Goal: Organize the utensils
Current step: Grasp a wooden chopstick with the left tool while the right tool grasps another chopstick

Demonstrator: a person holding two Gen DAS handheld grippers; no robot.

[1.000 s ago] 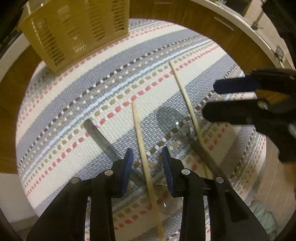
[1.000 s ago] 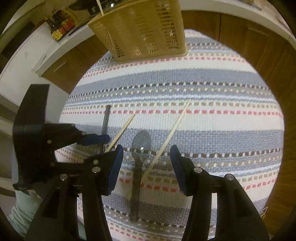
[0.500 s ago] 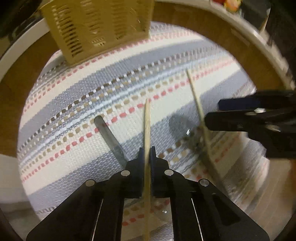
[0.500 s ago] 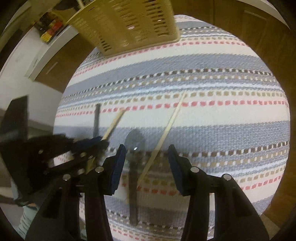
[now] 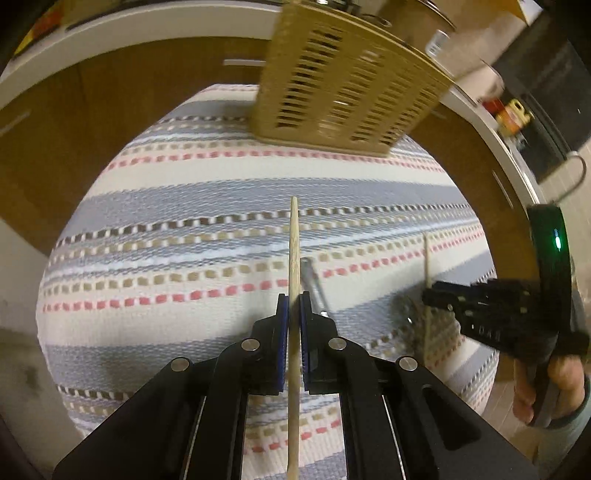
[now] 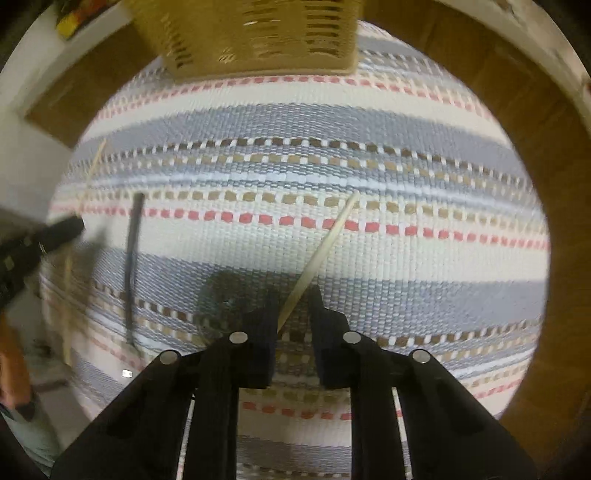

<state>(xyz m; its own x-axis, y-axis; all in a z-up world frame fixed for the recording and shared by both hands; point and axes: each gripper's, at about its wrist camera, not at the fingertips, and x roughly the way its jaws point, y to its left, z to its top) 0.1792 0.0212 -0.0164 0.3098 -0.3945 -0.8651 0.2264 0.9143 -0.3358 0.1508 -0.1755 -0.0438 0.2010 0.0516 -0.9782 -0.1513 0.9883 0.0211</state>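
Note:
My left gripper [image 5: 291, 304] is shut on a wooden chopstick [image 5: 294, 236], held off the striped mat [image 5: 184, 206]. Just right of its tips lies a metal utensil handle [image 5: 313, 282]. A tan slotted basket [image 5: 343, 92] stands at the mat's far edge. In the right wrist view my right gripper [image 6: 293, 299] points down over a second chopstick [image 6: 328, 240]. Its jaws are closing, with the stick between them beside the left finger and a gap still showing. A dark spoon bowl [image 6: 221, 291] lies just left of it, and a dark handle [image 6: 133, 258] farther left.
The mat lies on a brown wooden table [image 5: 74, 129] with a white counter edge [image 5: 110, 26] behind. The basket [image 6: 251, 33] fills the top of the right wrist view. A hand [image 5: 546, 380] holds the right gripper [image 5: 443, 295] at the mat's right edge.
The left gripper shut on the first chopstick and lifted it, rolling as it moved. The right gripper came down over the second chopstick and its jaws narrowed.

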